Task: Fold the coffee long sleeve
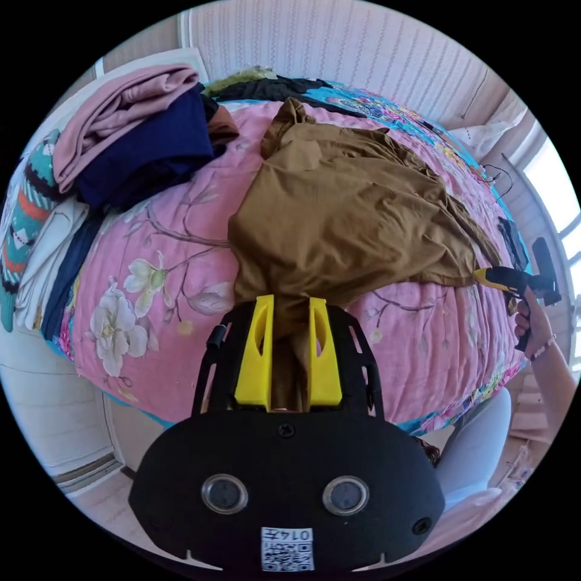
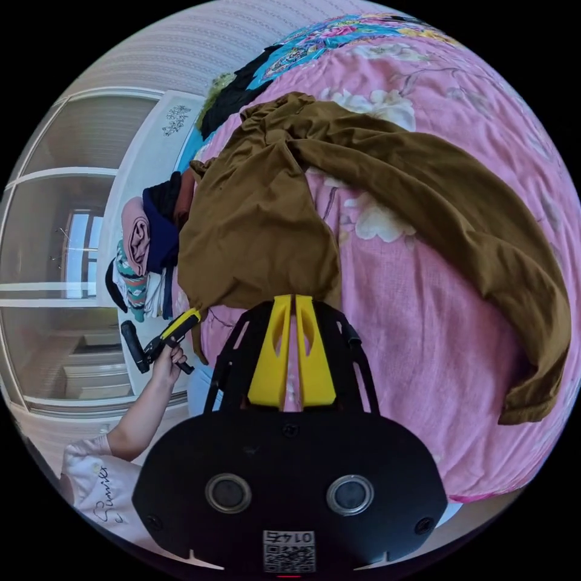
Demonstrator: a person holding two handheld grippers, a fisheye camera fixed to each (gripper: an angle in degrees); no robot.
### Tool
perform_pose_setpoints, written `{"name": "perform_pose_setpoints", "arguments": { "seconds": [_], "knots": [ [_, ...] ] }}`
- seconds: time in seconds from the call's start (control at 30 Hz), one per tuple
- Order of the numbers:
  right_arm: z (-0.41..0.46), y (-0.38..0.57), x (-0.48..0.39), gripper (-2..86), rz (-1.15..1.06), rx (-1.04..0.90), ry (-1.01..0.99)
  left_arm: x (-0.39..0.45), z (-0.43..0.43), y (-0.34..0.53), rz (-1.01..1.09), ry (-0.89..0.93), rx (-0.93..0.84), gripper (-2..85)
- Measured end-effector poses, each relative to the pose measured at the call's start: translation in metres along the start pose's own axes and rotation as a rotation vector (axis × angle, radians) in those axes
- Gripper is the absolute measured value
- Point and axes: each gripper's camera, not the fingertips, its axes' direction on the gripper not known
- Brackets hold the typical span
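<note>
One big pink floral bed (image 1: pixel 151 260) carries the coffee long sleeve (image 1: pixel 339 212), spread out near the edge for folding, while the left tool (image 1: pixel 290 321) clamps its hem corner and the right tool (image 2: pixel 295 308), jaws pinched narrow, nips the other corner to stretch it flat.

The bed (image 1: pixel 151 290) is viewed closely from its edge by both cameras, from opposite corners of the shared brown shirt (image 1: pixel 345 218).
</note>
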Motion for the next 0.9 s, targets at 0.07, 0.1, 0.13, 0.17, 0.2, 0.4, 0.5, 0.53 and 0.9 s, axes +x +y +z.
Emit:
{"name": "perform_pose_setpoints", "arguments": {
  "seconds": [0.07,0.1,0.13,0.17,0.2,0.4,0.5,0.53,0.9],
  "knots": [
    [-0.023,0.016,0.013,0.5,-0.015,0.048,-0.034,0.007,-0.009,0.0,0.045,-0.017,0.021,3.8],
    [-0.044,0.03,0.023,0.2,-0.028,0.085,-0.049,0.013,-0.018,0.002,0.076,-0.035,0.049,2.8],
    [-0.066,0.047,0.033,0.1,-0.038,0.12,-0.052,0.019,-0.028,0.006,0.114,-0.046,0.086,1.9],
    [-0.077,0.056,0.039,0.0,-0.041,0.134,-0.05,0.022,-0.034,0.009,0.132,-0.052,0.104,1.5],
    [-0.098,0.075,0.052,0.0,-0.036,0.159,-0.049,0.03,-0.043,0.015,0.172,-0.061,0.135,0.6],
    [-0.118,0.114,0.095,1.8,0.028,0.184,-0.135,0.052,-0.047,0.037,0.245,-0.041,0.147,-0.7],
    [-0.099,0.101,0.087,8.3,0.019,0.174,-0.101,0.054,-0.044,0.042,0.218,0.003,0.143,-0.8],
    [-0.09,0.092,0.083,9.9,0.026,0.168,-0.073,0.056,-0.045,0.044,0.21,0.017,0.146,-0.8],
    [-0.162,0.163,0.111,1.2,0.041,0.172,-0.177,0.079,-0.035,0.045,0.262,0.086,0.131,-0.9]
  ]
}}
